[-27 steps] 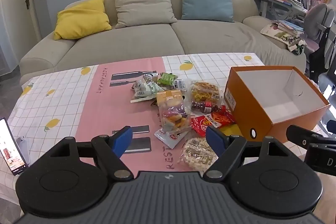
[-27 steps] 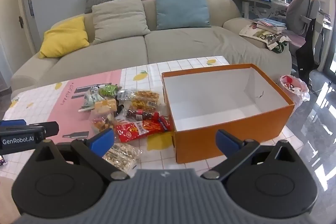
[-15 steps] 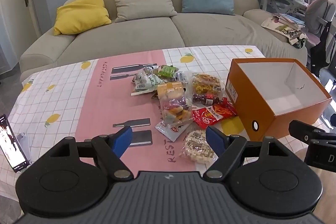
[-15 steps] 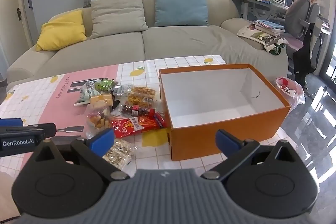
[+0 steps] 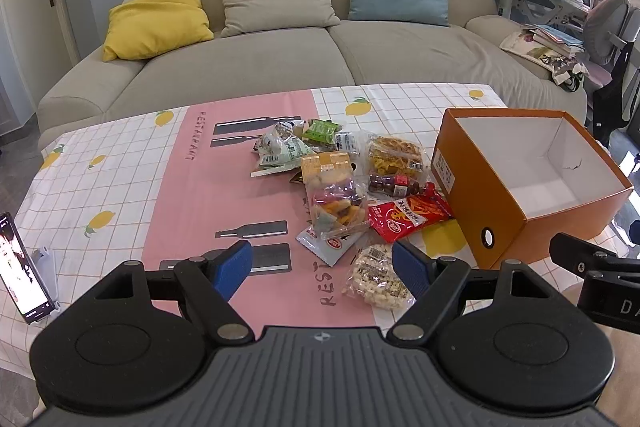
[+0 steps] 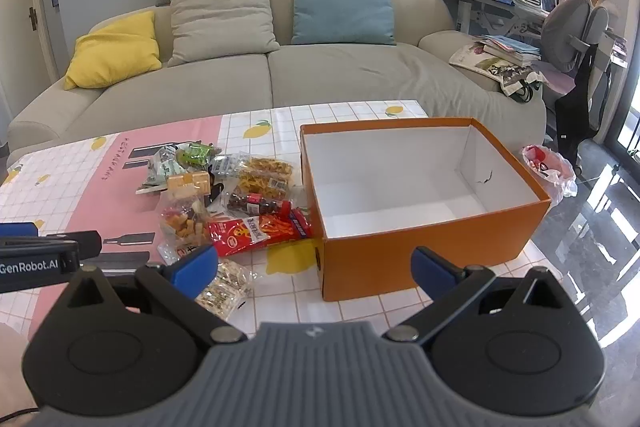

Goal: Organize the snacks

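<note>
A heap of snack packets (image 5: 340, 183) lies mid-table: a red packet (image 5: 408, 217), a clear bag of mixed sweets (image 5: 334, 197), a puffed-rice packet (image 5: 376, 281), green and white packets at the back. To their right stands an orange box (image 5: 472, 195) with a bare white inside (image 6: 400, 183). My left gripper (image 5: 322, 265) hovers open above the near table edge, the puffed-rice packet (image 6: 224, 289) just ahead of its right finger. My right gripper (image 6: 316, 267) hangs open before the box's front wall (image 6: 420, 259). Neither holds anything.
A lemon-print and pink tablecloth (image 5: 120, 187) covers the table. A phone (image 5: 20, 271) leans at the left edge. Behind is a beige sofa (image 5: 280, 55) with cushions. A cluttered desk and grey chair (image 6: 568, 27) stand right, with a plastic bag (image 6: 548, 171) on the floor.
Both grippers have tipped downward and risen slightly, so the table, snacks and box sit higher in each view. Jaws stay wide; nothing on the table has moved.
</note>
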